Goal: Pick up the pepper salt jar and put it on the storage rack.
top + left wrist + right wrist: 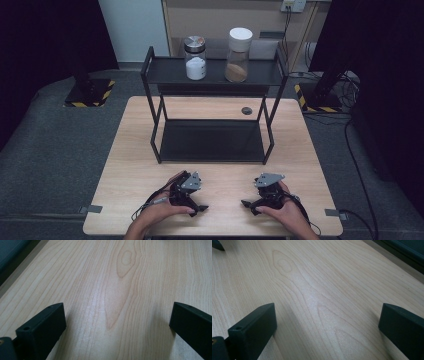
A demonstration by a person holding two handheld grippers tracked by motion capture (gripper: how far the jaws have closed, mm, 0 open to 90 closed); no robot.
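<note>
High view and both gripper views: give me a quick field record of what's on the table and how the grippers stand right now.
table: light wood, near part bare
rack: black two-tier shelf at table centre, lower tier with nothing on it
top tier, left: glass jar with metal lid, white contents
top tier, right: jar with white lid, brown contents
left gripper: open, holding nothing, low over the near edge
right gripper: open, holding nothing, low over the near edge
tips: point toward each other, apart

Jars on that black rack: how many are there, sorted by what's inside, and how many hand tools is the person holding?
Jar of white powder: 1
Jar of brown powder: 1
Hand tools: 2, left tool and right tool, both open over the table
Black rack: 1
Total: 5
</note>
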